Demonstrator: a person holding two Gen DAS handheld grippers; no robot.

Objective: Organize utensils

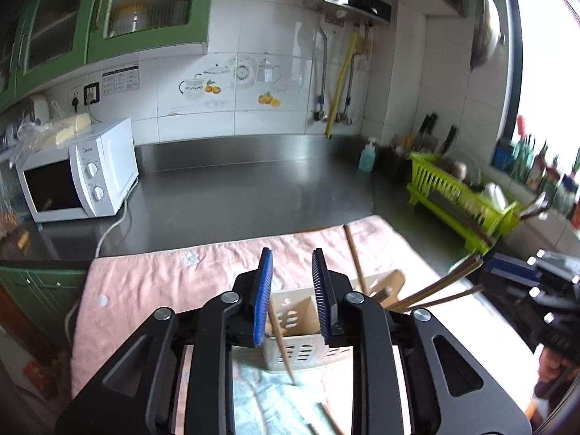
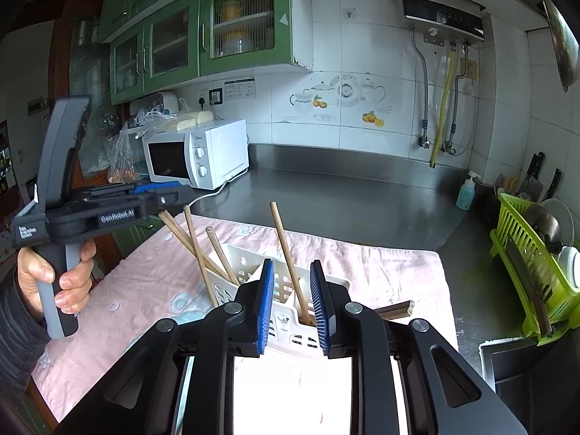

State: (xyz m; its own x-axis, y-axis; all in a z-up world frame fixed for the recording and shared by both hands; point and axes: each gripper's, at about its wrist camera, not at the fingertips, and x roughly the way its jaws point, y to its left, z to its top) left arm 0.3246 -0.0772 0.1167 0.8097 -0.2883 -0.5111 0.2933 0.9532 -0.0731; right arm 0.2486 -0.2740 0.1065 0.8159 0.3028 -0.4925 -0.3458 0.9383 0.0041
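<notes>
A white slotted utensil holder (image 2: 290, 311) stands on a pink cloth (image 2: 152, 279). Several wooden chopsticks (image 2: 288, 257) lean in its compartments. My right gripper (image 2: 291, 279) is open and empty, just above and in front of the holder, one chopstick showing between its blue pads. The holder also shows in the left wrist view (image 1: 297, 326), under my left gripper (image 1: 293, 272), which is open and empty. A chopstick (image 1: 281, 340) leans past its left pad. The left gripper also shows in the right wrist view (image 2: 156, 190), held by a hand at the left.
A white microwave (image 1: 78, 174) stands at the left on the steel counter (image 1: 253, 188). A green dish rack (image 2: 533, 272) with dishes sits at the right, with a soap bottle (image 2: 465, 190) and knives behind it. A sink corner (image 2: 507, 359) lies beside the cloth.
</notes>
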